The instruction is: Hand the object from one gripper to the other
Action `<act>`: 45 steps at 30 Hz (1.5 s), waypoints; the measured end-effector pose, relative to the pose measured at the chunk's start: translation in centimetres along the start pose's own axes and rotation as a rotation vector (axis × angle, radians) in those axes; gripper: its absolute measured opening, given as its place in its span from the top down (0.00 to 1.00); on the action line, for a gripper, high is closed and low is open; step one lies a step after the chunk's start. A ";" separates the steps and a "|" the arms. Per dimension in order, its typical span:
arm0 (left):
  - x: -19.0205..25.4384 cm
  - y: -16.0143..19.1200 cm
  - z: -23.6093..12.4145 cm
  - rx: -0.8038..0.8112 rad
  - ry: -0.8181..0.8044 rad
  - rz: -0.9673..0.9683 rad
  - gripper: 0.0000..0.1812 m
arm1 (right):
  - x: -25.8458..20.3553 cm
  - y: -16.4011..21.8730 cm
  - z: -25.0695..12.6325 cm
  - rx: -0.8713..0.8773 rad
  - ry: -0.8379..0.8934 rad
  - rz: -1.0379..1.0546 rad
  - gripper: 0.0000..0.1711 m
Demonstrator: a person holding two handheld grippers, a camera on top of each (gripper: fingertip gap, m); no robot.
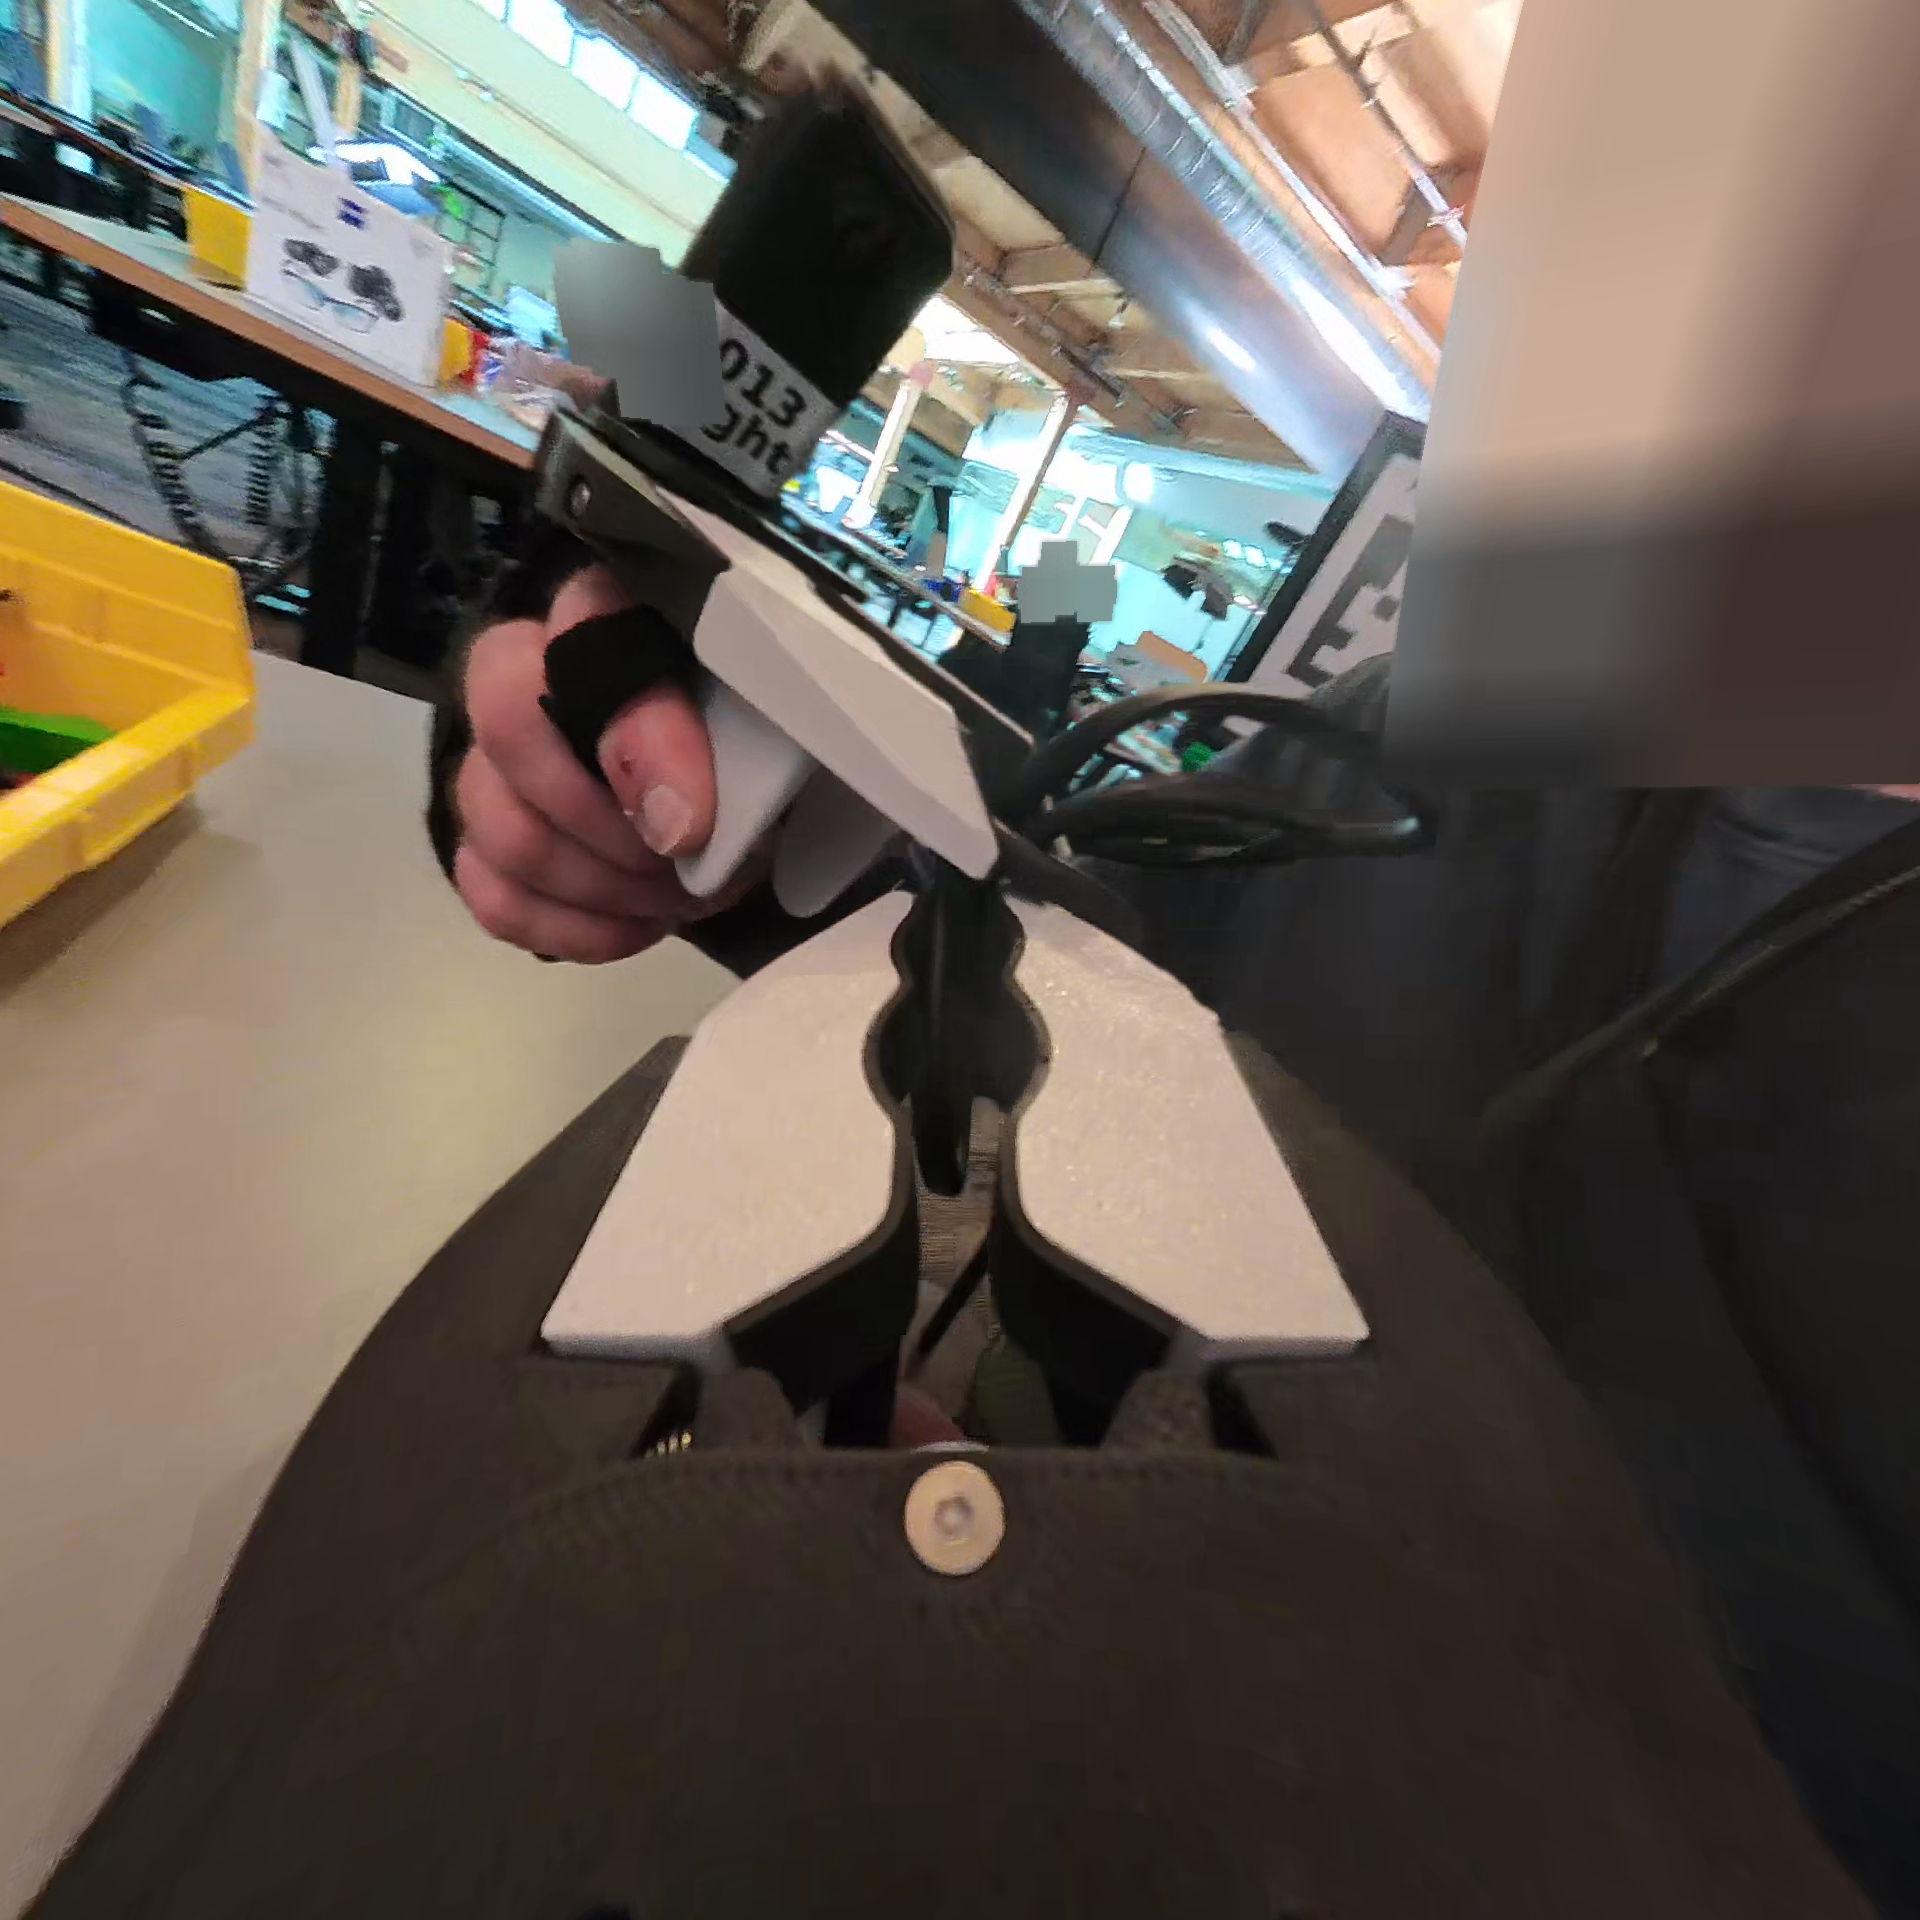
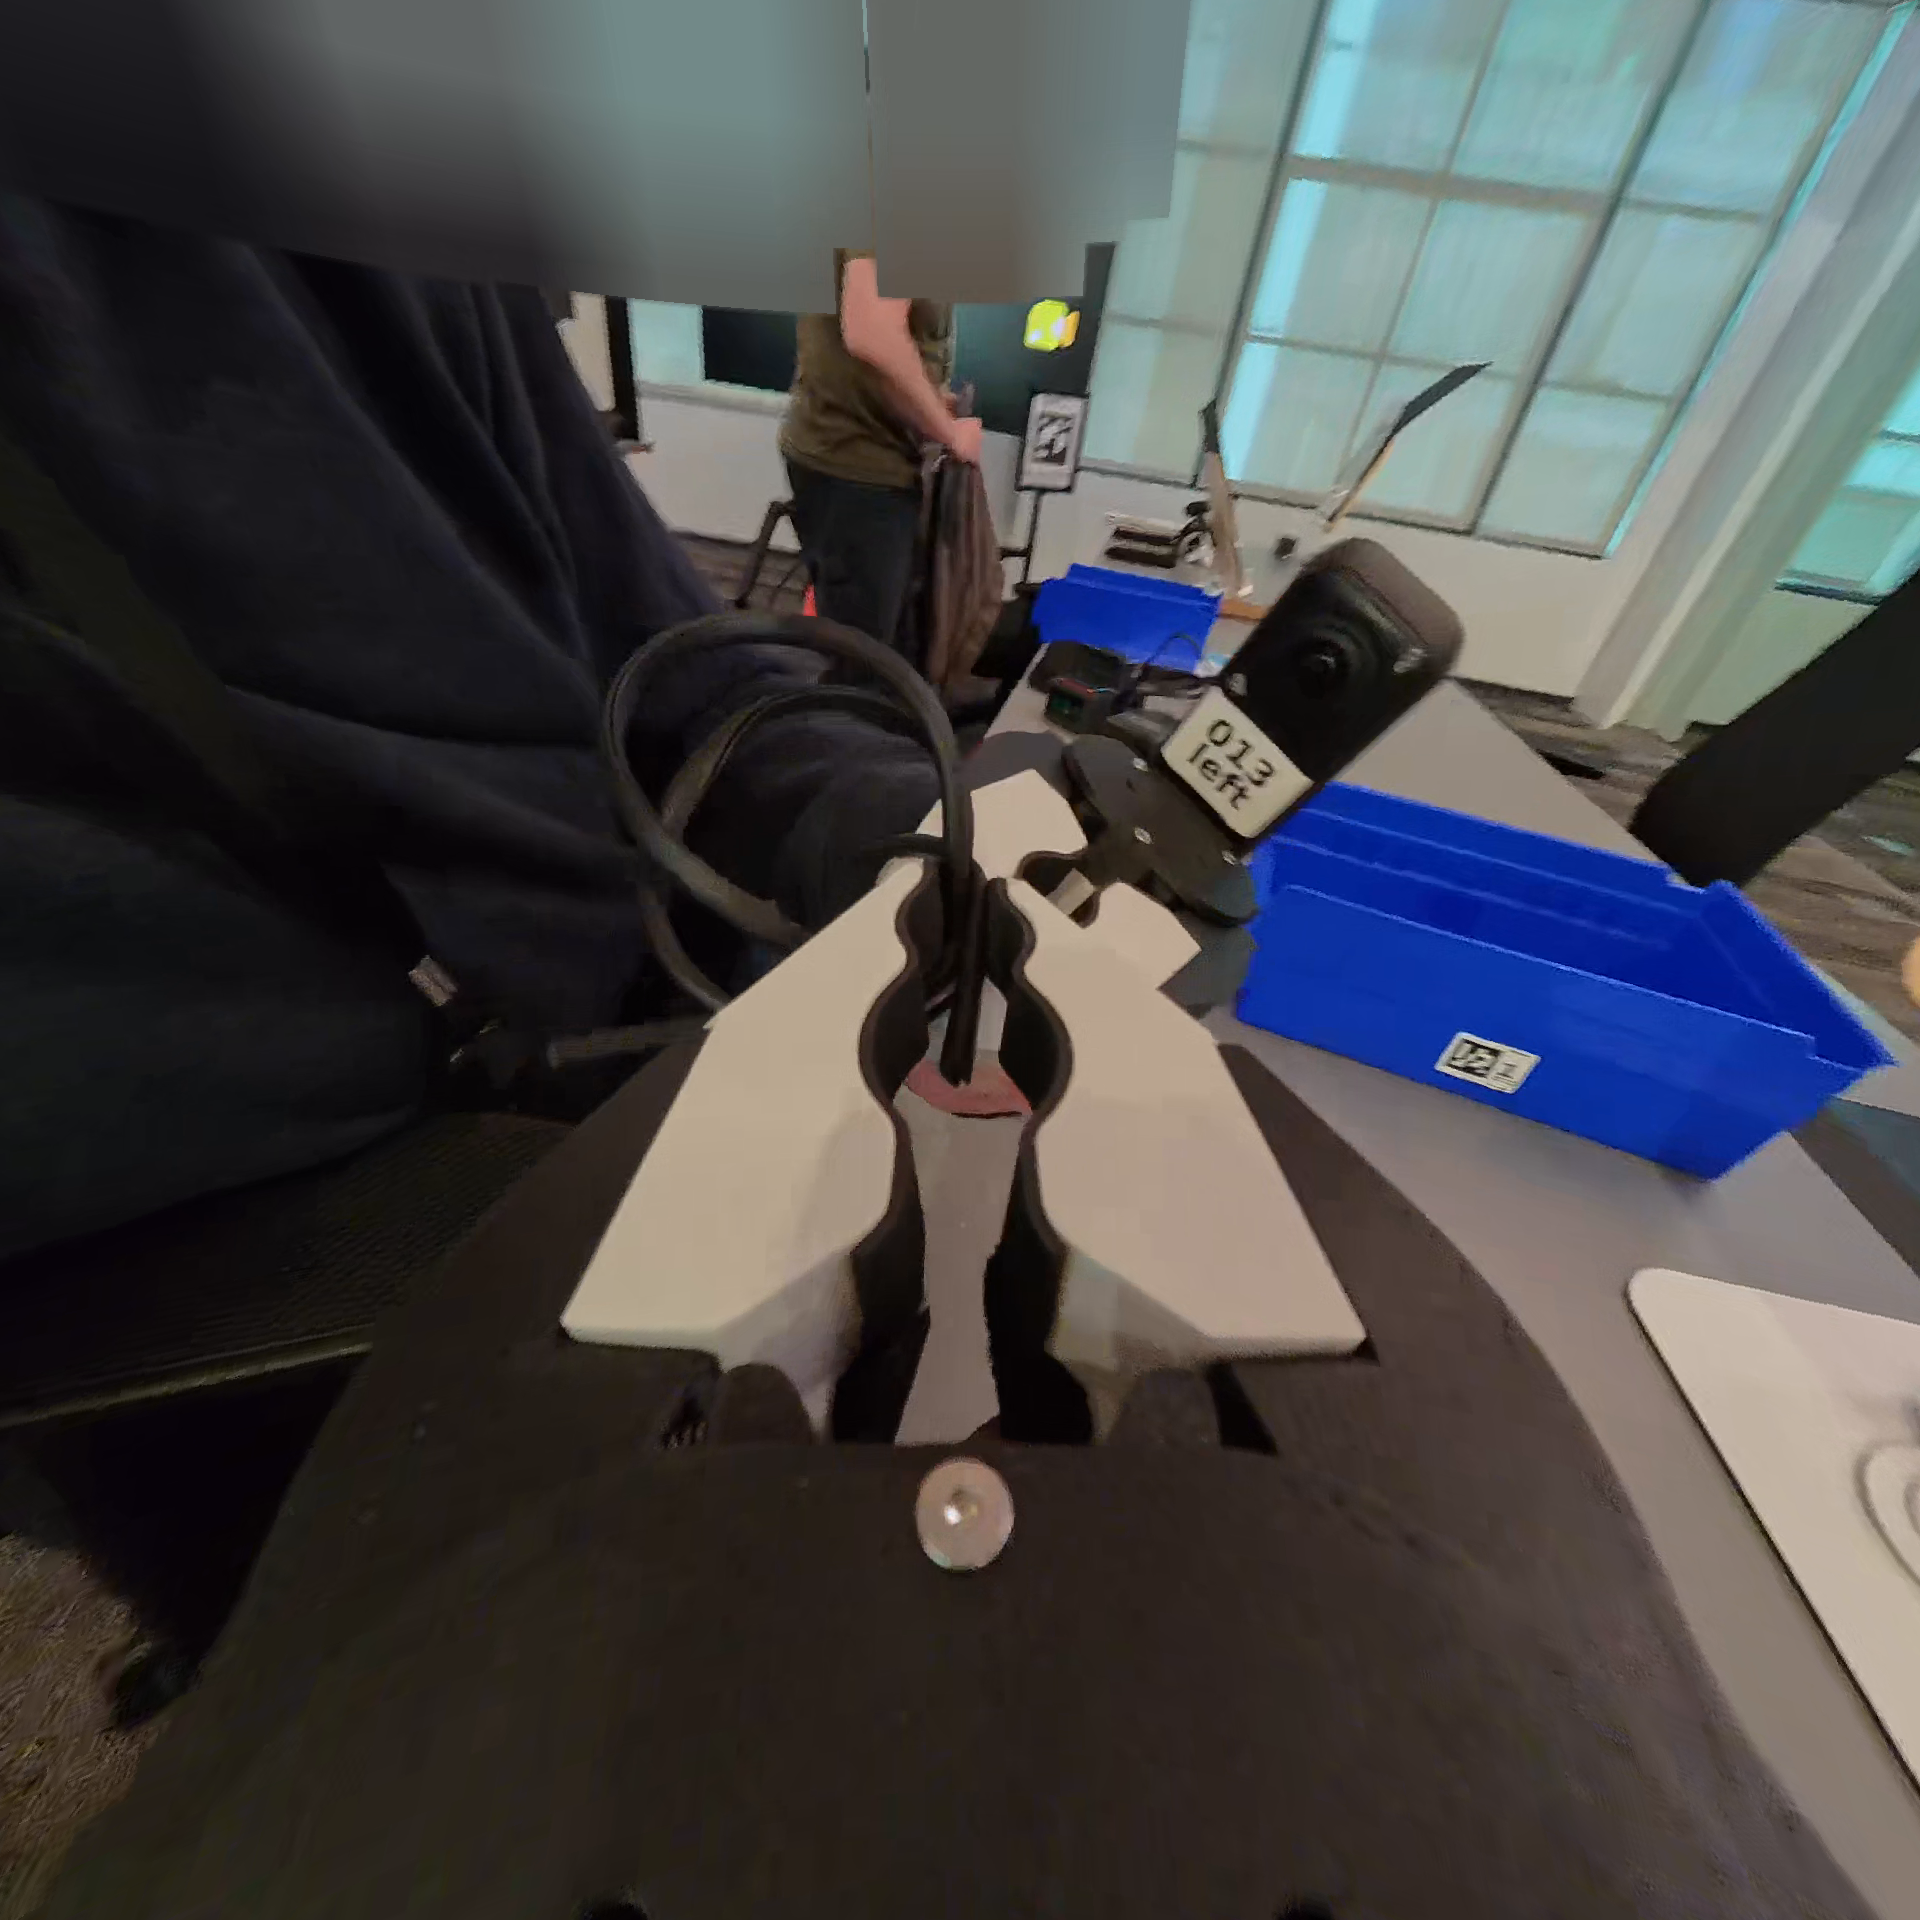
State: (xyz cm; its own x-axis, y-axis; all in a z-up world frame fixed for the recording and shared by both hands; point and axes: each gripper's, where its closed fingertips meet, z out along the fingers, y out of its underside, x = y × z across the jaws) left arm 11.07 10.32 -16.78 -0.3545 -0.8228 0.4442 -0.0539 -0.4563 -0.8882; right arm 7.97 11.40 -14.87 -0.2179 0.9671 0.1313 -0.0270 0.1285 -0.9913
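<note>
Two grippers meet on one coiled black cable (image 2: 748, 748), held in the air above the desk (image 1: 208, 1091). In the right wrist view, the right gripper (image 2: 961, 935) has its jaws nearly together, pinching a bunched section of the cable between their dark wavy pads; a short cable end pokes back toward the camera between the white fingers (image 2: 769, 1143). Just beyond the jaw tips, the left gripper (image 2: 1023, 868) comes in from the far right, its white fingers touching the same bundle. In the left wrist view, the left gripper (image 1: 951, 997) likewise has its jaws drawn in tight on the cable (image 1: 1195, 758), with a strand running down between the pads. The right gripper (image 1: 940, 883) angles in from above and to the left, its tips meeting the left jaws at the cable, and a bare hand (image 1: 561, 790) with a black strap over one finger grips its handle.

Past the jaws, the cable's loops hang toward a person in a dark top (image 2: 312, 623). Right of the right jaws sits a blue bin (image 2: 1507, 997) on the desk; left of the left jaws sits a yellow bin (image 1: 114, 707). Well beyond, another person (image 2: 862, 468) stands by large windows (image 2: 1507, 260).
</note>
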 end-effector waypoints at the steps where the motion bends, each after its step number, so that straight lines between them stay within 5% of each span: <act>1: -0.3 -0.4 -0.3 0.013 -0.026 0.009 0.94 | 0.6 -0.3 -0.3 0.045 0.035 0.014 0.97; 9: -2.3 -3.9 -3.9 0.105 -0.322 0.261 0.79 | 4.0 -1.8 -2.2 0.271 0.272 0.118 0.98; 16: -1.5 -6.7 -7.2 0.066 -0.627 0.565 0.76 | 6.6 -0.1 -2.5 0.214 0.493 0.142 0.98; 24: -3.8 -4.4 -6.0 -0.445 -1.087 0.970 0.59 | 7.1 0.1 0.7 0.202 0.561 0.178 0.97; 28: -4.7 -3.8 -7.0 -0.501 -1.189 1.013 0.68 | 6.1 -0.8 2.9 0.215 0.528 0.181 0.98; 32: -3.4 -4.6 -8.5 -0.405 -1.221 1.015 0.90 | 5.8 -1.0 4.4 0.221 0.507 0.194 0.98; 45: -0.2 -4.7 -13.0 -0.308 -1.265 0.898 0.96 | 6.0 -2.4 9.5 0.194 0.379 0.215 0.92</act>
State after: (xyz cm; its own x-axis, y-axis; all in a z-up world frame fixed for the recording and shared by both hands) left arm -0.70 17.04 -14.27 0.5936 -0.5862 -0.5514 -0.4992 0.2692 -0.8236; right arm -2.53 14.83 -11.72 0.1316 0.9839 -0.1210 -0.2100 -0.0916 -0.9734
